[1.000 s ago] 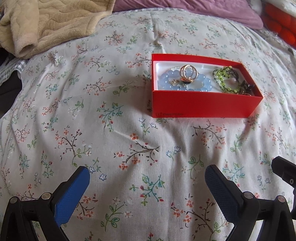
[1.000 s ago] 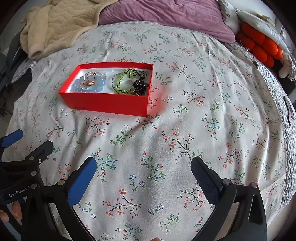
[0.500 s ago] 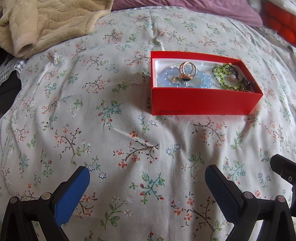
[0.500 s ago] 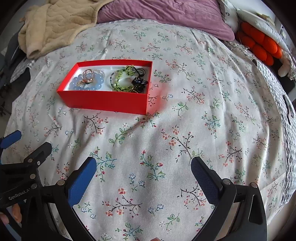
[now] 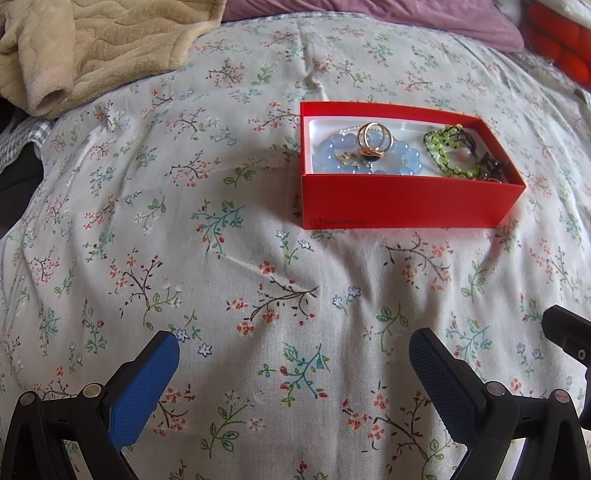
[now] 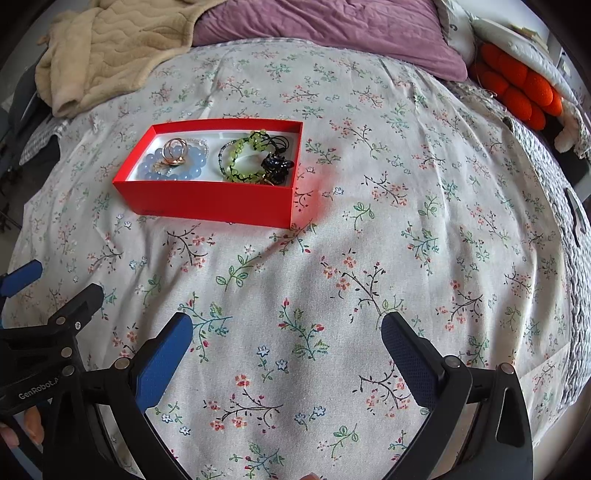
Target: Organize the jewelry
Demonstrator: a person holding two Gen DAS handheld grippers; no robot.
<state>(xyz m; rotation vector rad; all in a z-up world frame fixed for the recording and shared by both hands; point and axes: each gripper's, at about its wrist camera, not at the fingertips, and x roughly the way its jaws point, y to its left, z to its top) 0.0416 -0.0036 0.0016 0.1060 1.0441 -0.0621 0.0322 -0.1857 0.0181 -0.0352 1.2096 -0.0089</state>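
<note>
So the open red cardboard box sits on the bed's floral-print cover, and all the jewelry is inside it: a pale blue bead bracelet at the left end with gold rings lying on top, a green beaded bracelet toward the right end, and a dark tangled piece with black cord touching it at the far right. The left gripper hovers over bare cover well short of the box, blue pads wide apart, nothing held. The right gripper is the same, spread wide and empty, box ahead and to its left. Around the edges: a beige fleece blanket bunched at the back left, a purple pillow behind, an orange bobbly cushion far right. Nothing lies between either gripper and the box
</note>
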